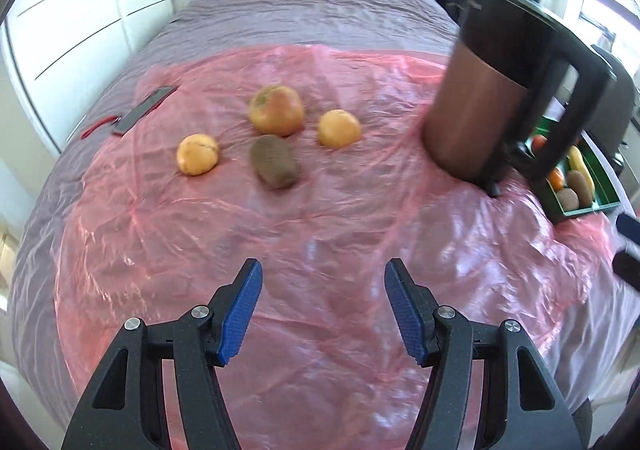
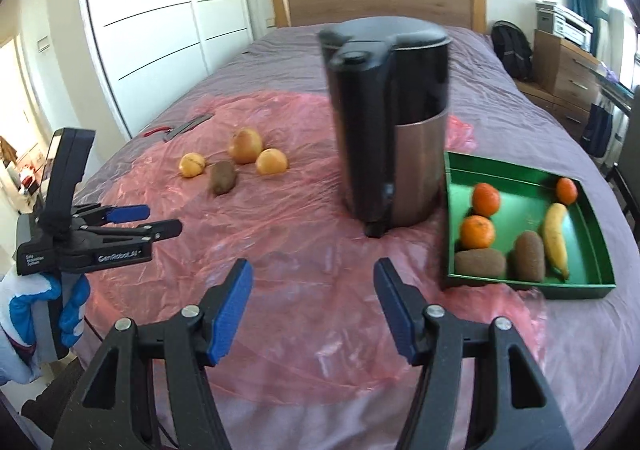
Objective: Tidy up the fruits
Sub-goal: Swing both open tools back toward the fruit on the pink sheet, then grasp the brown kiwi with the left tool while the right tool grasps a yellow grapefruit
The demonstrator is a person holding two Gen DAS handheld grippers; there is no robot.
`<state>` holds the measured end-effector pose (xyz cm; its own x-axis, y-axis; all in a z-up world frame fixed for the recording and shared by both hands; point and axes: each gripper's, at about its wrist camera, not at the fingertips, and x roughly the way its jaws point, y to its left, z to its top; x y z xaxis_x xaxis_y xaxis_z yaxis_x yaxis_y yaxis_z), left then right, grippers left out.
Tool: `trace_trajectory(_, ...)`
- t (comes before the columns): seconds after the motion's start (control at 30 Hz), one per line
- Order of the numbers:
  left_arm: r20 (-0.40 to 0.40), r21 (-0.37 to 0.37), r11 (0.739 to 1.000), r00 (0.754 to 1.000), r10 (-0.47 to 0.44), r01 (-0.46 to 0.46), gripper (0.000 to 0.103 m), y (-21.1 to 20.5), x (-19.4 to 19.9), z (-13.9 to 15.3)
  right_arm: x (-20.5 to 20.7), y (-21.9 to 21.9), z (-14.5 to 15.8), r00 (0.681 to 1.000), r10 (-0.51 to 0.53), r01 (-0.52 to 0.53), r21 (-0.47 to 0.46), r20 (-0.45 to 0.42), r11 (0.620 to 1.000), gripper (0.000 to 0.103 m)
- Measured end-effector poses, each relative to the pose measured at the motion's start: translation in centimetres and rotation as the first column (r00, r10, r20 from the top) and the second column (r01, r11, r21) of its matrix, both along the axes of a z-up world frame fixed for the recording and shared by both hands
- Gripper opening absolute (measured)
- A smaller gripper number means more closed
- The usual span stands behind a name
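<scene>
Kiwi (image 1: pixel 274 161) lies loose on the pink sheet (image 1: pixel 320 234), ahead and slightly left of the left gripper (image 1: pixel 323 310), long axis running diagonally away. Both grippers empty, jaws apart. Left is nearer; right gripper (image 2: pixel 313 308) faces the kettle (image 2: pixel 390 122).

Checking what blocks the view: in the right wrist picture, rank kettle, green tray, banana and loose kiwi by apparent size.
1. kettle
2. green tray
3. banana
4. loose kiwi, though it lies farther away
</scene>
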<state>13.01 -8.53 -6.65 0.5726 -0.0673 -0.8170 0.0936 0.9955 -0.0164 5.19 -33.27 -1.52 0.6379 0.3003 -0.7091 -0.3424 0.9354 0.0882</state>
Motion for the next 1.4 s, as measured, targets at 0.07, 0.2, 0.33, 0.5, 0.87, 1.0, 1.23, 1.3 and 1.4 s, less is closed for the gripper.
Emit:
trace_trajectory(0.07, 0.004, -0.023, 0.999, 1.0, 0.027, -0.027, 0.058, 1.3, 0.6, -0.3, 1.0, 2.6, -0.6, 0.998, 0.055, -0.055, -0.008, -0.012, 0.998, 0.072)
trace_trajectory(0.2, 0.009, -0.067, 0.996, 0.998, 0.067, -0.066, 0.058, 3.7, 2.6, -0.9, 4.2, 7.3, -1.3, 0.99, 0.137, -0.137, -0.018, -0.016, 0.99, 0.072)
trace_trajectory(0.33, 0.003, -0.088, 0.992, 0.996, 0.09, -0.089, 0.058, 5.0, 5.2, -2.0, 8.2, 10.8, -1.7, 0.986, 0.165, -0.165, -0.048, -0.003, 0.985, 0.072)
trace_trajectory(0.5, -0.016, -0.11, 0.988, 0.995, 0.102, -0.104, 0.058, 5.7, 8.8, -3.7, 13.5, 13.8, -2.4, 0.986, 0.167, -0.166, -0.085, 0.003, 0.983, 0.072)
trace_trajectory(0.87, -0.062, -0.114, 0.988, 0.993, 0.097, -0.104, 0.058, 5.1, 14.9, -7.5, 21.6, 15.3, -7.7, 0.989, 0.109, -0.118, -0.089, -0.098, 0.989, 0.072)
trace_trajectory(1.0, -0.063, -0.119, 0.987, 0.993, 0.099, -0.106, 0.057, 5.2, 15.4, -8.5, 23.3, 15.5, -9.4, 0.987, 0.103, -0.114, -0.089, -0.124, 0.989, 0.067)
trace_trajectory(1.23, -0.039, -0.117, 0.989, 0.995, 0.089, -0.093, 0.057, 5.2, 15.3, -9.4, 24.7, 15.6, -12.1, 0.979, 0.109, -0.126, -0.097, -0.172, 0.987, 0.053)
trace_trajectory(1.3, -0.03, -0.111, 0.99, 0.996, 0.086, -0.089, 0.056, 5.1, 15.3, -9.5, 24.9, 15.9, -12.6, 0.979, 0.112, -0.13, -0.103, -0.17, 0.986, 0.053)
trace_trajectory(1.4, -0.015, -0.097, 0.992, 0.997, 0.076, -0.077, 0.052, 4.9, 15.1, -9.5, 24.9, 15.7, -13.2, 0.978, 0.113, -0.131, -0.097, -0.177, 0.987, 0.052)
